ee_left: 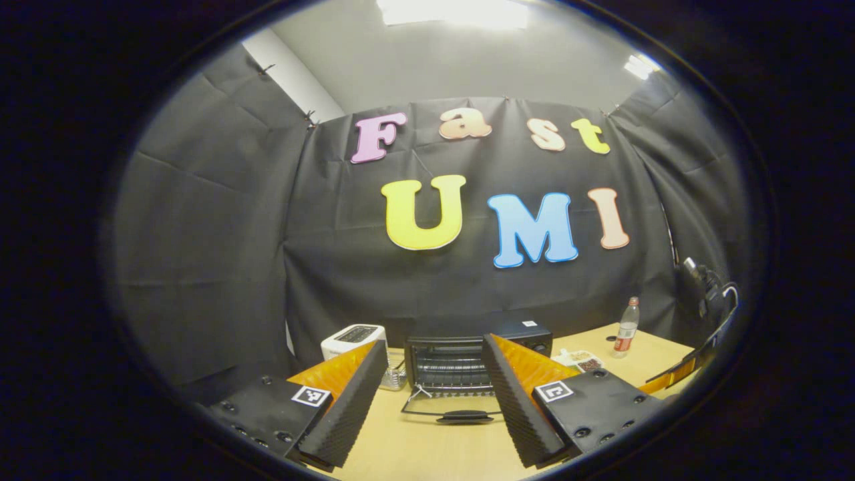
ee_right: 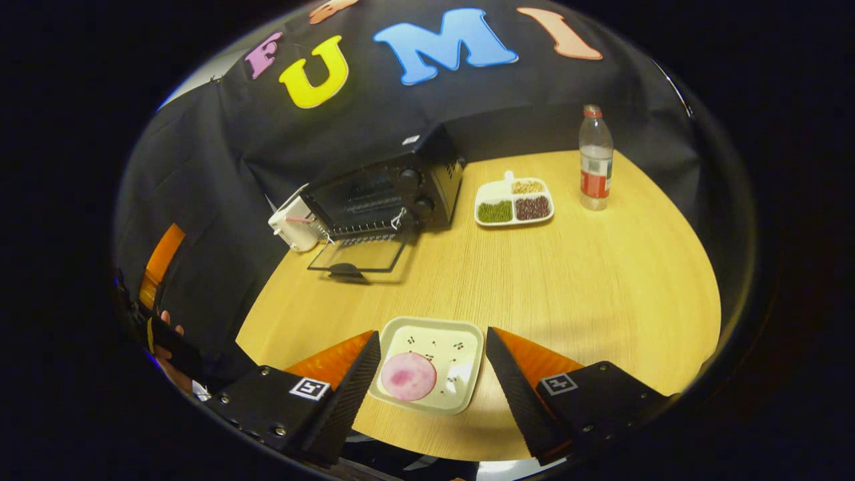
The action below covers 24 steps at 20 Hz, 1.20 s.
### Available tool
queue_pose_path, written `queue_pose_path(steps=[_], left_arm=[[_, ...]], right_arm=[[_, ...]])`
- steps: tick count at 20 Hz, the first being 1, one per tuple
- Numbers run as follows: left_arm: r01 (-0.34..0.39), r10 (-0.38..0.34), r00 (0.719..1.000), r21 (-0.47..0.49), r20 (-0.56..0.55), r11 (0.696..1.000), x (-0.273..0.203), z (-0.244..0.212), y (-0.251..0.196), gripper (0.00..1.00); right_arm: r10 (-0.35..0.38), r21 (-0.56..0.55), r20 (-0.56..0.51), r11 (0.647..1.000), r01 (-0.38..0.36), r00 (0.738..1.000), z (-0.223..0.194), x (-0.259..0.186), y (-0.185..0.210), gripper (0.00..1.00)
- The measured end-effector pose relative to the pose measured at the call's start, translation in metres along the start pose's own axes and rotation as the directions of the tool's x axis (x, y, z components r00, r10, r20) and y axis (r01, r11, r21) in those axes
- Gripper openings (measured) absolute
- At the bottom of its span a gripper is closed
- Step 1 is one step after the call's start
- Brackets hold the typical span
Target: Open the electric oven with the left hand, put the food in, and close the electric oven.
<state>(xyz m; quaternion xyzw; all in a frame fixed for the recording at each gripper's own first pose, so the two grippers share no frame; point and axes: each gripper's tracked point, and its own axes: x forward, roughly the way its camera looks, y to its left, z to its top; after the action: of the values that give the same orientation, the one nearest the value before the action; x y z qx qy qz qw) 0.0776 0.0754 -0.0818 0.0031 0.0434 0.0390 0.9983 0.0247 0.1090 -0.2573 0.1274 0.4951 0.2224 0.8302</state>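
Right gripper view shows the right gripper (ee_right: 433,374) low over the near edge of the tabletop (ee_right: 601,280), its fingers spread wide on both sides of a small square plate (ee_right: 461,347) — they do not touch it. On the plate lies the food (ee_right: 408,376), a round pink slice, toward the plate's near left corner. The electric oven (ee_right: 391,190) stands near the far left edge of the tabletop, and its door (ee_right: 357,257) is already folded down flat onto the wood, so the opening step looks done. In the left gripper view the left gripper (ee_left: 434,394) faces the oven from the front, fingers also spread and holding nothing, well back from the door handle (ee_left: 464,416). The step in hand, I judge, is to take the plate: the right fingers should come down level and close on the two opposite rims, not on the slice, and lift slowly so the food does not slide. The carry goes toward the far left — the plate should stay flat and pass above the lowered door before entering over the rack.
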Motion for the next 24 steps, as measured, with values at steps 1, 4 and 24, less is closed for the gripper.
queue_pose_path(steps=[1,4,24], left_arm=[[-0.008,0.008,1.0,0.001,-0.002,1.0,-0.002,-0.001,0.004,1.0],[-0.031,0.031,0.999,-0.002,-0.009,1.0,-0.006,-0.004,0.016,1.0],[-0.06,0.06,0.998,-0.012,-0.027,0.998,0.003,-0.013,0.047,1.0]], right_arm=[[0.002,0.019,-0.045,1.0,-0.001,0.999,-0.006,0.008,-0.002,0.99],[0.011,0.082,-0.181,0.997,0.004,0.983,-0.025,0.029,-0.016,0.98],[0.021,0.251,-0.47,0.962,0.11,0.883,-0.072,0.072,-0.055,0.07]])
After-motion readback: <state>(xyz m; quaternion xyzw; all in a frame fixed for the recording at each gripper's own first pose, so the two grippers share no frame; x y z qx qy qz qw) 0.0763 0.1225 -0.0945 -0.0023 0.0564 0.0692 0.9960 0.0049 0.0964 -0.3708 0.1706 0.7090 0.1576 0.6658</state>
